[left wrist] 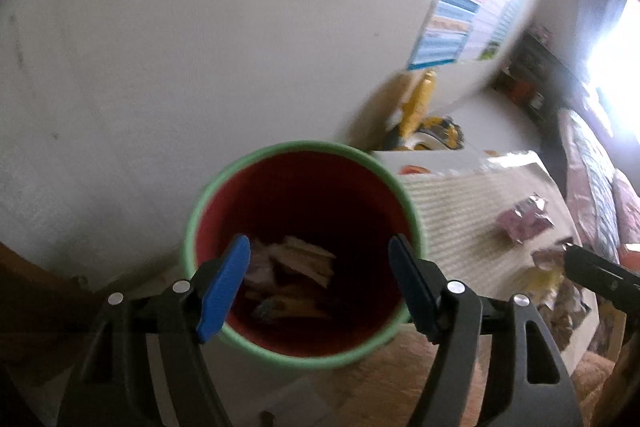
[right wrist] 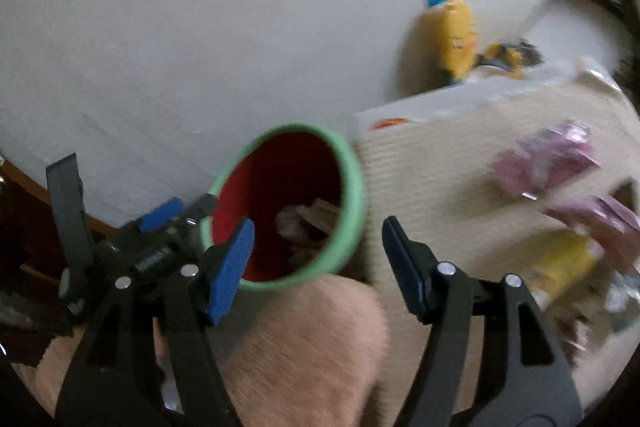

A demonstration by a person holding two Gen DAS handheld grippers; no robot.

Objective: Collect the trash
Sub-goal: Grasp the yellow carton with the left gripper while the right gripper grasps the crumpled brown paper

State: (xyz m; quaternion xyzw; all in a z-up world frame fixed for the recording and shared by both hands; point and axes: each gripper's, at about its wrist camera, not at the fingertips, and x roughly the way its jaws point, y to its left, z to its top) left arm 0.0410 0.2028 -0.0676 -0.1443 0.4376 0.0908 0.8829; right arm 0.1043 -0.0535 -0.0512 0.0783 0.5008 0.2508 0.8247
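Green-rimmed, the red trash bin (left wrist: 304, 255) is already holding several wrappers while we are hovering the left hand-held gripper (left wrist: 320, 283) and right hand-held gripper (right wrist: 316, 267) released and empty, with pink wrappers (right wrist: 544, 163) and a yellow wrapper (right wrist: 568, 263) still waiting on the ribbed mat (right wrist: 432, 163).

Ribbed cream mat (right wrist: 460, 163) carries pink wrappers (right wrist: 544, 163), yellow wrapper (right wrist: 568, 259); red green-rimmed bin (right wrist: 348, 187) stands beside mat.
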